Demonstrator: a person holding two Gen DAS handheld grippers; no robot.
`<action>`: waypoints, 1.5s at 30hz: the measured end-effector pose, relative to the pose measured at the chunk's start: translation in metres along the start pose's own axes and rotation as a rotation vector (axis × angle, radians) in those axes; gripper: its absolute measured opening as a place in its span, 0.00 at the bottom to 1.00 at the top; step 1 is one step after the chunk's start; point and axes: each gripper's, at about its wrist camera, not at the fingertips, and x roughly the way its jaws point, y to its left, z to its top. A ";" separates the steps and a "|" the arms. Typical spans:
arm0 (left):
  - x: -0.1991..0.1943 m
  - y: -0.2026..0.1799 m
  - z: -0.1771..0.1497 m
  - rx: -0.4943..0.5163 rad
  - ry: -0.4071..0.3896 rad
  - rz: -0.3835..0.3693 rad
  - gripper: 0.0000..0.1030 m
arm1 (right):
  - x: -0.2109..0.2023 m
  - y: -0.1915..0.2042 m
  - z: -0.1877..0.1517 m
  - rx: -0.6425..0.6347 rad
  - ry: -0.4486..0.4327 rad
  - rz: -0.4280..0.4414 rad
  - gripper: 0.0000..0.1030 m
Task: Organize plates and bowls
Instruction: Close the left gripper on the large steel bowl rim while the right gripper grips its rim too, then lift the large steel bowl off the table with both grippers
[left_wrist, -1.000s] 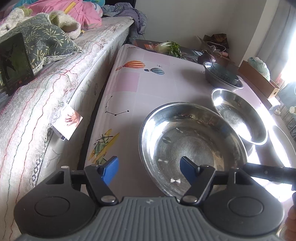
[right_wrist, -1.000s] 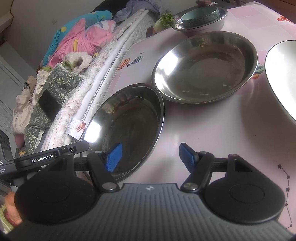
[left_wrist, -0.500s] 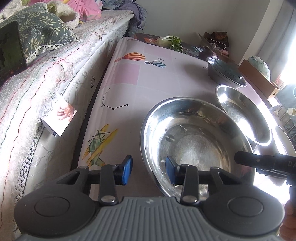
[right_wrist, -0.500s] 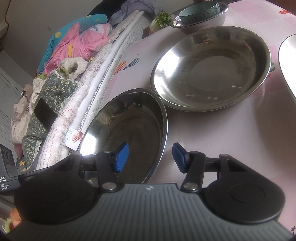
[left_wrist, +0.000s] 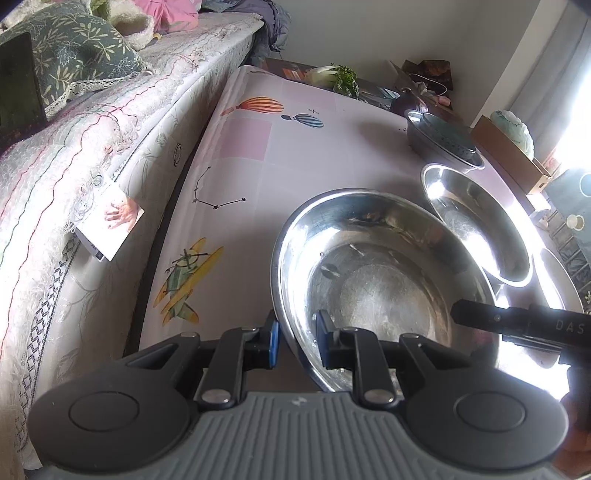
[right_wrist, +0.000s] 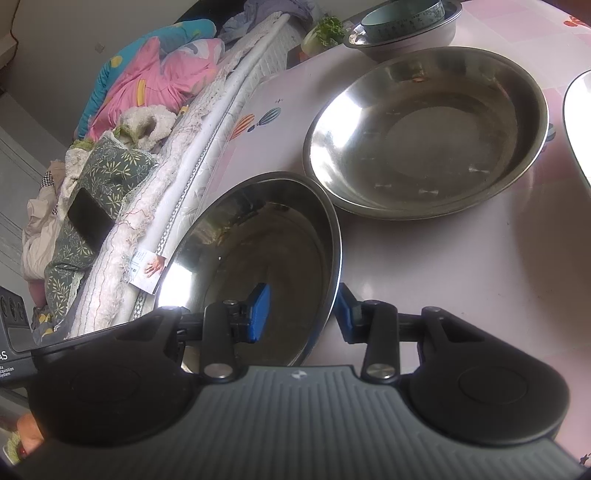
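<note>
- Since a second earlier, the left gripper had narrowed from a wide spread until its blue pads pinched the near rim of the steel bowl, one pad outside the wall and one inside.
- The right gripper had likewise drawn in from spread and now straddled the same bowl's rim on its other side; whether its pads pressed the metal could not be told.
- The bowl sat on the pink tabletop, near its bed-side edge.
- Just beyond the bowl lay a second steel bowl, almost touching it.
- Only the left view showed the airplane print left of the bowl.
- Only the right view showed the pink blanket on the bed.
</note>
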 end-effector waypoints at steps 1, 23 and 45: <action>-0.001 0.000 -0.001 0.001 0.002 -0.002 0.21 | -0.001 0.000 0.000 -0.001 0.002 -0.001 0.36; -0.022 -0.010 -0.033 0.018 0.079 -0.133 0.21 | -0.030 -0.013 -0.020 -0.006 0.042 -0.016 0.38; -0.022 -0.002 -0.034 -0.010 0.069 -0.128 0.25 | -0.034 -0.017 -0.022 0.002 0.028 -0.012 0.38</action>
